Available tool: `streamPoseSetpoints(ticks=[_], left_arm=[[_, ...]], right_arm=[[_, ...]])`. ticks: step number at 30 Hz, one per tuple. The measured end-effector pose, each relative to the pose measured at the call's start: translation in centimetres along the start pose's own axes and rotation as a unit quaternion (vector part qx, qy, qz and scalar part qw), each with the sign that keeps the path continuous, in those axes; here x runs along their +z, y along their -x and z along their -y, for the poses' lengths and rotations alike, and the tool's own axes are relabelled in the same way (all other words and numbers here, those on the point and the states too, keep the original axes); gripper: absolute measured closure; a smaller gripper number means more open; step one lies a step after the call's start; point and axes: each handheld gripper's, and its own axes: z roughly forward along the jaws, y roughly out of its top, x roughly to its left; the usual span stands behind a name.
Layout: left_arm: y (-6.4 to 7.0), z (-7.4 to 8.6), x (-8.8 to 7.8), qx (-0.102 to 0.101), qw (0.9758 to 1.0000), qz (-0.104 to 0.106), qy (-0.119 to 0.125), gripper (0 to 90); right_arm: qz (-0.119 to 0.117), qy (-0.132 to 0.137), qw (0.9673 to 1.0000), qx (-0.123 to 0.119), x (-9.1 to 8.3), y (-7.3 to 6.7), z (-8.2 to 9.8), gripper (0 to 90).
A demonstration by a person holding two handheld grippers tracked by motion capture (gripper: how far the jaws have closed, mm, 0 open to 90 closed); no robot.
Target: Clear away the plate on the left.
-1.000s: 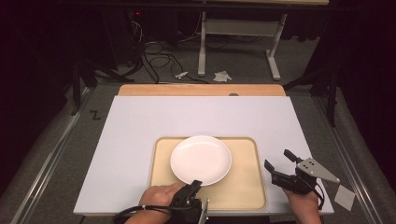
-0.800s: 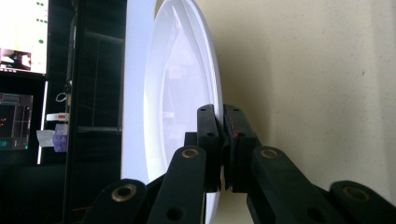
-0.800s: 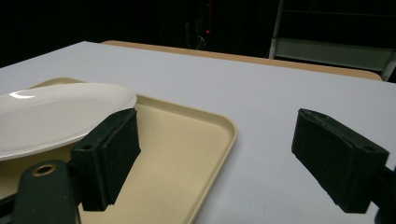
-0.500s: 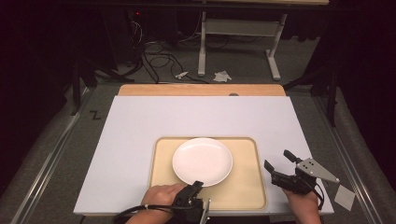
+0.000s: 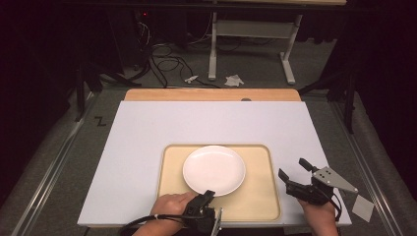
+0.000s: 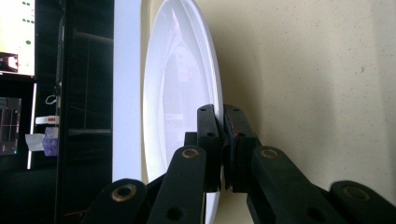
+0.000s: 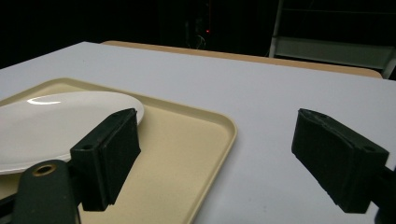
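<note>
A white plate [image 5: 214, 169] lies on a beige tray [image 5: 255, 196] at the near middle of the white table [image 5: 147, 142]. My left gripper [image 5: 206, 196] comes in from the bottom edge and is shut on the plate's near rim. In the left gripper view the gripper [image 6: 223, 140] pinches the rim of the plate [image 6: 177, 84], with the tray [image 6: 303, 84] beside it. My right gripper [image 5: 292, 168] stands open just right of the tray, holding nothing. In the right gripper view the gripper [image 7: 219, 154] spans the tray's [image 7: 196, 140] right edge, and the plate [image 7: 51, 121] lies to the left.
A wooden strip [image 5: 211, 94] runs along the table's far edge. A white slip of paper [image 5: 365, 207] lies off the table's near right corner. Cables [image 5: 162, 59] and a desk frame [image 5: 255, 29] are on the floor beyond.
The plate and my left gripper have edged very slightly to the right. The right gripper has stayed put and open.
</note>
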Motion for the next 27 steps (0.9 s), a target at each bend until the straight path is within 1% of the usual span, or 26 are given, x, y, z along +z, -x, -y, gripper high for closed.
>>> streamPoseSetpoints(ticks=[3, 4, 6, 11, 14, 16, 19, 20, 22, 23, 24, 27], left_arm=[[-0.04, 0.09, 0.03, -0.001, 1.0, 0.003, -0.002, 87.0], [-0.04, 0.19, 0.07, -0.004, 1.0, 0.008, 0.0, 87.1], [-0.03, 0.25, 0.07, -0.007, 0.9999, 0.009, 0.001, 87.1], [-0.01, 0.26, 0.04, -0.007, 0.9999, 0.016, 0.0, 86.9], [0.25, 0.21, 0.06, -0.003, 0.9998, 0.02, 0.002, 86.6], [0.26, 0.19, 0.08, -0.005, 0.9996, 0.028, 0.001, 86.0], [0.31, 0.2, 0.15, -0.005, 0.9995, 0.032, 0.001, 85.1], [0.32, 0.19, 0.19, -0.003, 0.9993, 0.037, 0.0, 84.8], [0.31, 0.19, 0.19, -0.009, 0.999, 0.045, 0.0, 84.1], [0.31, 0.19, 0.19, -0.009, 0.999, 0.045, 0.0, 83.7], [0.3, 0.2, 0.21, -0.013, 0.9985, 0.053, 0.002, 83.3], [0.33, 0.18, 0.23, -0.014, 0.9983, 0.057, 0.003, 82.1]], right_arm=[[0.0, 0.0, 1.0, 0.0, -0.01, -0.01, -0.01, 16.2], [0.0, 0.0, 1.0, 0.0, 0.0, -0.01, -0.01, 16.2], [-0.001, 0.0, 1.0, 0.0, 0.01, -0.02, -0.01, 16.2], [0.0, 0.0, 1.0, -0.001, -0.01, -0.03, -0.02, 16.2], [0.0, 0.0, 1.0, 0.0, -0.02, -0.04, -0.03, 16.2], [-0.001, 0.0, 1.0, -0.002, -0.02, -0.05, -0.04, 16.2], [-0.001, 0.0, 1.0, -0.002, -0.03, -0.05, -0.05, 16.2], [-0.001, 0.0, 1.0, -0.002, -0.01, -0.05, -0.04, 16.2], [-0.002, 0.0, 1.0, -0.002, -0.01, -0.05, -0.04, 16.2], [-0.002, 0.0, 1.0, -0.002, -0.01, -0.05, -0.04, 16.2], [-0.002, 0.0, 1.0, -0.002, 0.0, -0.08, -0.05, 16.2], [-0.002, 0.001, 1.0, -0.002, -0.01, -0.13, -0.08, 16.2]])
